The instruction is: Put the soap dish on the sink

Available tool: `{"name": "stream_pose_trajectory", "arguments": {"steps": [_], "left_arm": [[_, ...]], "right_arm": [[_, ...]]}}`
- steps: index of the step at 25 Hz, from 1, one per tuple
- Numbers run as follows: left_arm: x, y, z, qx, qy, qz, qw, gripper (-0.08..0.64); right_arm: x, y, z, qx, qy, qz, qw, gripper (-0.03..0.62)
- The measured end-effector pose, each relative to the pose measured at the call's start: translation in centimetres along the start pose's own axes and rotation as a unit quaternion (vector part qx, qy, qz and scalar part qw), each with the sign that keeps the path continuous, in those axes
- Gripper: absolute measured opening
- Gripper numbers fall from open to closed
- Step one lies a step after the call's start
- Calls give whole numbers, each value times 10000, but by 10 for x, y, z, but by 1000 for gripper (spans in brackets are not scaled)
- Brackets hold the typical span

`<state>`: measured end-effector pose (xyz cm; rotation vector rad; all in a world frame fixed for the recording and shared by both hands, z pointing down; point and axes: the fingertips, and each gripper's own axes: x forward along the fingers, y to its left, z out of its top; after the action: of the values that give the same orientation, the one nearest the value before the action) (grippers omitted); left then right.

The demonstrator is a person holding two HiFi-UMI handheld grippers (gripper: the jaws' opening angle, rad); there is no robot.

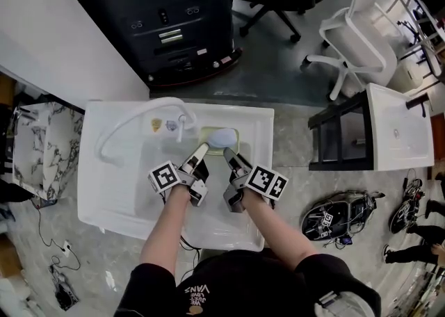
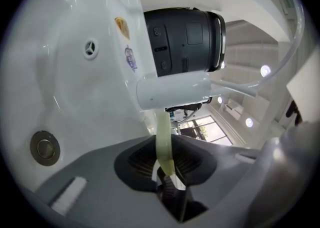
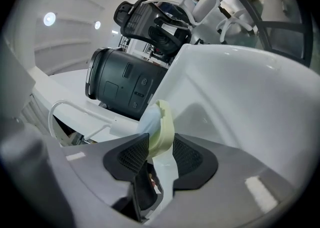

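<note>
A pale yellow-green soap dish with a bluish-white soap in it is at the back ledge of the white sink, just right of the faucet. My left gripper is shut on the dish's left rim, and my right gripper is shut on its right rim. In the left gripper view the rim runs as a thin strip between the pads of the left gripper. In the right gripper view the dish and soap stick out of the right gripper. Whether the dish rests on the ledge I cannot tell.
The basin shows a drain plug and an overflow hole. Behind the sink stands a black machine. A white office chair, a black frame and a white tabletop are at the right. A marbled counter is at the left.
</note>
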<state>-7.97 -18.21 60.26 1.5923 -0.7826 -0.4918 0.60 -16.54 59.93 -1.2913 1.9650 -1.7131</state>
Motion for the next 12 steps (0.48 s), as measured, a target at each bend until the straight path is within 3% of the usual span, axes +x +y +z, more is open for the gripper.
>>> {"name": "stream_pose_trajectory", "arguments": {"steps": [7, 12], "left_arm": [[3, 10, 6, -37, -94, 6, 9999, 130], [7, 14, 9, -319, -228, -79, 9992, 129]], "right_arm": [[7, -2, 2, -21, -83, -139, 9999, 127], [10, -2, 5, 33, -104, -205, 9997, 127]]}}
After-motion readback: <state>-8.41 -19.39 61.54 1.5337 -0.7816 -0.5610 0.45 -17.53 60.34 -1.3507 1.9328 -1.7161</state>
